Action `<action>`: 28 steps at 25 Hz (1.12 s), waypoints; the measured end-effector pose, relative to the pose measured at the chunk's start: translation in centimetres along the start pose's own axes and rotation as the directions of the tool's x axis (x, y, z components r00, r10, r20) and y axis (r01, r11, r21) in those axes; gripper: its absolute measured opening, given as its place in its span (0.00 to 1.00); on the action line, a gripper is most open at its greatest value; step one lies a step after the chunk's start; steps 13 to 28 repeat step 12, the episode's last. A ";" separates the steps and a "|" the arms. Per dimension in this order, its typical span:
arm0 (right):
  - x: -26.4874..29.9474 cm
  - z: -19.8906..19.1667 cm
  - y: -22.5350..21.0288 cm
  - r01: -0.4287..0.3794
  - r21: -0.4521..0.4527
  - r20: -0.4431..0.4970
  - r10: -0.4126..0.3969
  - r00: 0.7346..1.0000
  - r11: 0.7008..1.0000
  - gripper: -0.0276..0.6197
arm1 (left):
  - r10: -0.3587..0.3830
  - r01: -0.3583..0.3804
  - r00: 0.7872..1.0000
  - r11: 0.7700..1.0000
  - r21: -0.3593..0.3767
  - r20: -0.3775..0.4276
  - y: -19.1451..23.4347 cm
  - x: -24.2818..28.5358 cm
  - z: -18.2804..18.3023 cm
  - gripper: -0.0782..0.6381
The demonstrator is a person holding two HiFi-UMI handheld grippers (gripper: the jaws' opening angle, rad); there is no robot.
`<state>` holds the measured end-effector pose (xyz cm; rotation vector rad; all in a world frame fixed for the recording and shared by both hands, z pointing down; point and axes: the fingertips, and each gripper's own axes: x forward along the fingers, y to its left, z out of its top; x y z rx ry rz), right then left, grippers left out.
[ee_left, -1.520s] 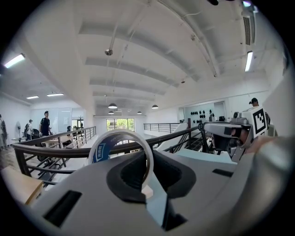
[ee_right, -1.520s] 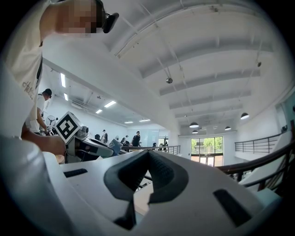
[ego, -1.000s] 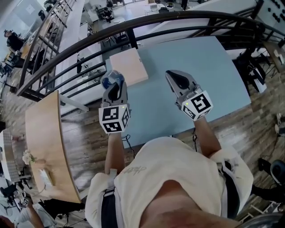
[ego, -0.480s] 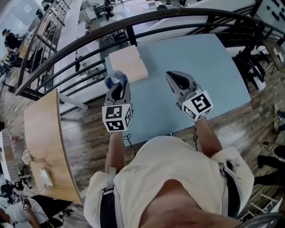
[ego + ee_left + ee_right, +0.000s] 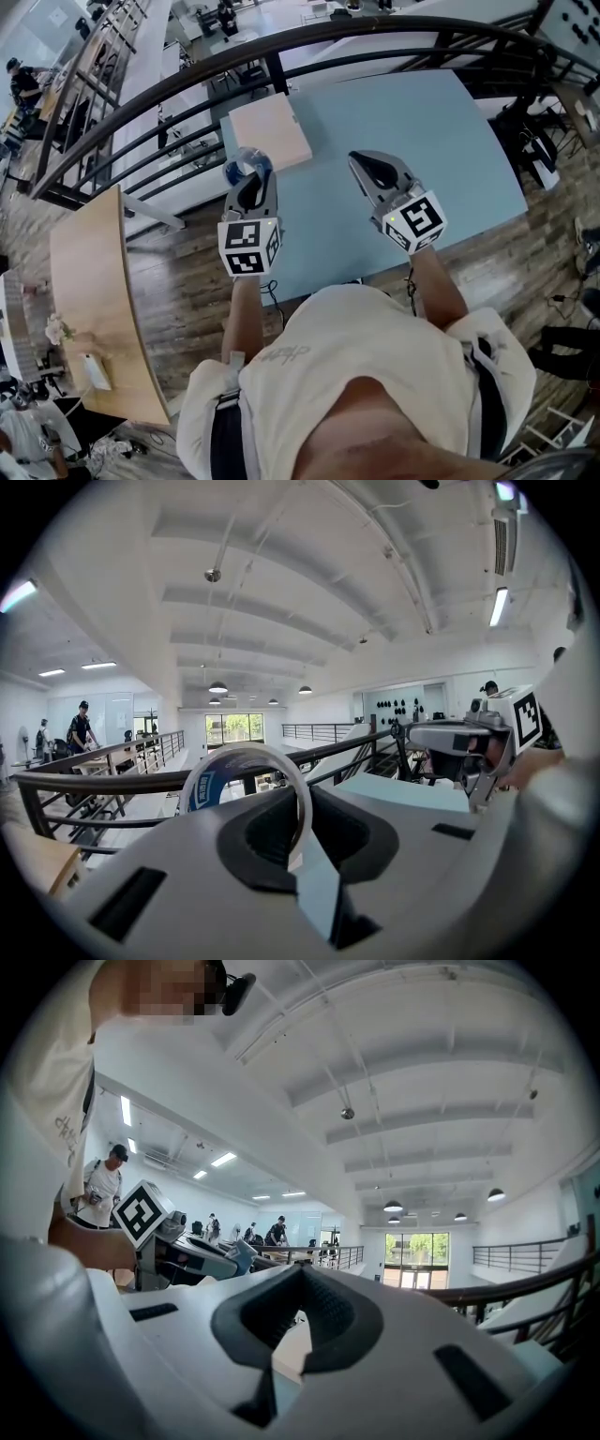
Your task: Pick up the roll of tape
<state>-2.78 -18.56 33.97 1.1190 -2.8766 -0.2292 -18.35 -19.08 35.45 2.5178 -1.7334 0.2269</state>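
The roll of tape [image 5: 246, 167], a white ring with a blue label, stands upright between the jaws of my left gripper [image 5: 249, 180], which is shut on it. In the left gripper view the tape [image 5: 220, 771] rises above the jaw tips, held in the air in front of the railing. My right gripper [image 5: 367, 161] hovers over the light blue table [image 5: 431, 141], to the right of the left gripper. Its jaws are shut with nothing between them [image 5: 300, 1274]. Each gripper shows in the other's view: the right gripper [image 5: 455, 738] and the left gripper [image 5: 187, 1246].
A pale wooden board [image 5: 270, 133] lies on the table's far left corner, just beyond the tape. A dark curved railing [image 5: 187, 84] runs behind the table. A curved wooden counter [image 5: 94, 300] stands to the left, across a strip of floor.
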 end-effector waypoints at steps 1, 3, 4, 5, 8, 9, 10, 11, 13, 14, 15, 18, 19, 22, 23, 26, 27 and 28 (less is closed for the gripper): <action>0.0 -0.1 0.1 -0.005 -0.001 -0.005 0.005 1.000 1.000 0.05 | -0.001 0.001 1.000 1.000 0.000 0.000 0.0 0.0 0.0 0.19; 0.1 -0.4 0.3 -0.013 -0.004 -0.013 0.013 1.000 1.000 0.05 | -0.003 0.003 1.000 1.000 0.000 -0.006 0.0 0.1 -0.3 0.19; 0.2 -0.4 0.2 -0.013 -0.005 -0.014 0.013 1.000 1.000 0.05 | -0.004 0.004 1.000 1.000 -0.001 -0.010 0.0 0.2 -0.4 0.19; 0.2 -0.4 0.1 -0.012 -0.005 -0.013 0.012 1.000 1.000 0.05 | -0.005 0.005 1.000 1.000 -0.003 -0.014 -0.1 0.3 -0.5 0.19; 0.4 -0.5 -0.2 -0.009 -0.003 -0.010 0.009 1.000 1.000 0.05 | -0.005 0.005 1.000 1.000 -0.007 -0.020 -0.1 0.5 -0.8 0.19; 0.5 -0.6 -0.3 -0.008 -0.003 -0.009 0.008 1.000 1.000 0.05 | -0.005 0.005 1.000 1.000 -0.008 -0.020 0.0 0.5 -0.9 0.19; 0.5 -0.6 -0.3 -0.007 -0.003 -0.007 0.007 1.000 1.000 0.05 | -0.005 0.005 1.000 1.000 -0.008 -0.019 0.0 0.5 -0.9 0.19; 0.6 -0.6 -0.3 -0.006 -0.004 -0.005 0.006 1.000 1.000 0.05 | -0.004 0.004 1.000 1.000 -0.009 -0.018 0.1 0.5 -0.9 0.19; 0.6 -0.6 -0.3 -0.005 -0.004 -0.003 0.005 1.000 1.000 0.05 | -0.003 0.003 1.000 1.000 -0.009 -0.017 0.1 0.5 -0.9 0.19; 0.6 -0.6 -0.3 -0.005 -0.004 -0.003 0.005 1.000 1.000 0.05 | -0.003 0.003 1.000 1.000 -0.009 -0.017 0.1 0.5 -0.9 0.19; 0.6 -0.6 -0.3 -0.005 -0.004 -0.003 0.005 1.000 1.000 0.05 | -0.003 0.003 1.000 1.000 -0.009 -0.017 0.1 0.5 -0.9 0.19; 0.6 -0.6 -0.3 -0.005 -0.004 -0.003 0.005 1.000 1.000 0.05 | -0.003 0.003 1.000 1.000 -0.009 -0.017 0.1 0.5 -0.9 0.19; 0.6 -0.6 -0.3 -0.005 -0.004 -0.003 0.005 1.000 1.000 0.05 | -0.003 0.003 1.000 1.000 -0.009 -0.017 0.1 0.5 -0.9 0.19; 0.6 -0.6 -0.3 -0.005 -0.004 -0.003 0.005 1.000 1.000 0.05 | -0.003 0.003 1.000 1.000 -0.009 -0.017 0.1 0.5 -0.9 0.19; 0.6 -0.6 -0.3 -0.005 -0.004 -0.003 0.005 1.000 1.000 0.05 | -0.003 0.003 1.000 1.000 -0.009 -0.017 0.1 0.5 -0.9 0.19; 0.6 -0.6 -0.3 -0.005 -0.004 -0.003 0.005 1.000 1.000 0.05 | -0.003 0.003 1.000 1.000 -0.009 -0.017 0.1 0.5 -0.9 0.19; 0.6 -0.6 -0.3 -0.005 -0.004 -0.003 0.005 1.000 1.000 0.05 | -0.003 0.003 1.000 1.000 -0.009 -0.017 0.1 0.5 -0.9 0.19; 0.6 -0.6 -0.3 -0.005 -0.004 -0.003 0.005 1.000 1.000 0.05 | -0.003 0.003 1.000 1.000 -0.009 -0.017 0.1 0.5 -0.9 0.19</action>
